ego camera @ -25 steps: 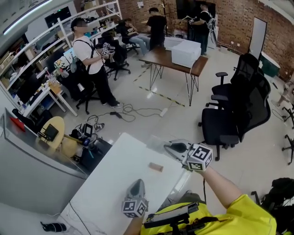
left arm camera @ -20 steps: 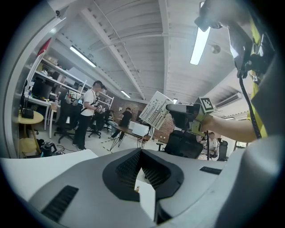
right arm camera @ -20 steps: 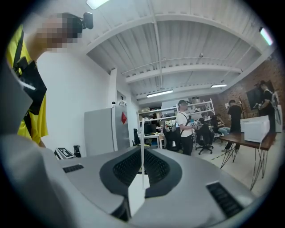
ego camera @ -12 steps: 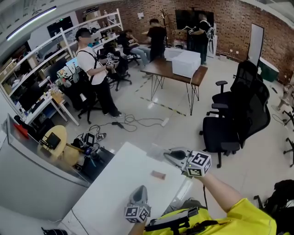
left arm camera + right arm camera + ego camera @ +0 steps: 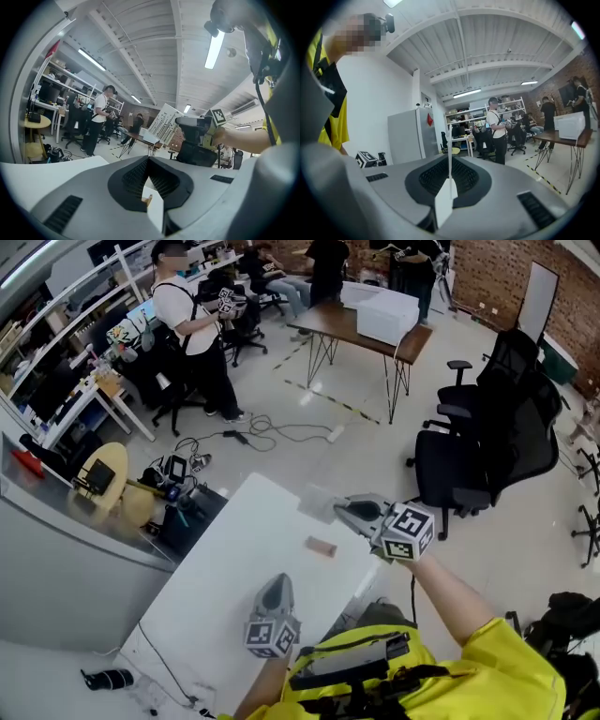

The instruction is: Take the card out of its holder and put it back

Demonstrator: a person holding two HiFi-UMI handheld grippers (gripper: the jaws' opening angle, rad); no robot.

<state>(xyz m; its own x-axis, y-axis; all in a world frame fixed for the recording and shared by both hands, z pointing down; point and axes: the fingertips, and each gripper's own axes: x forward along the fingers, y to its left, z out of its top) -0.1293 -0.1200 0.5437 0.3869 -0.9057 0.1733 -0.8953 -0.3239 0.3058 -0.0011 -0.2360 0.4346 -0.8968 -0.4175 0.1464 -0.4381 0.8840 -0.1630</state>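
Your right gripper (image 5: 342, 513) has its jaws pinched on the white card (image 5: 316, 502). In the right gripper view the card (image 5: 446, 194) stands edge-on between the pads, and it is clear of the wooden card holder (image 5: 321, 547), not touching it. Your left gripper (image 5: 279, 582) sits on the near side of the holder with its jaws pressed together on nothing. The holder (image 5: 149, 200) shows only through the gap behind its tips.

The holder rests alone on the white table (image 5: 230, 563), close to the table's right edge, with bare tabletop to the holder's left.

Past that edge is open grey floor. Black office chairs (image 5: 483, 460) stand right of the holder, loose cables (image 5: 272, 435) lie beyond it, and a standing person (image 5: 192, 343) and a wooden table (image 5: 361, 329) are farther off. A grey partition (image 5: 75, 549) closes off the side to the holder's left.
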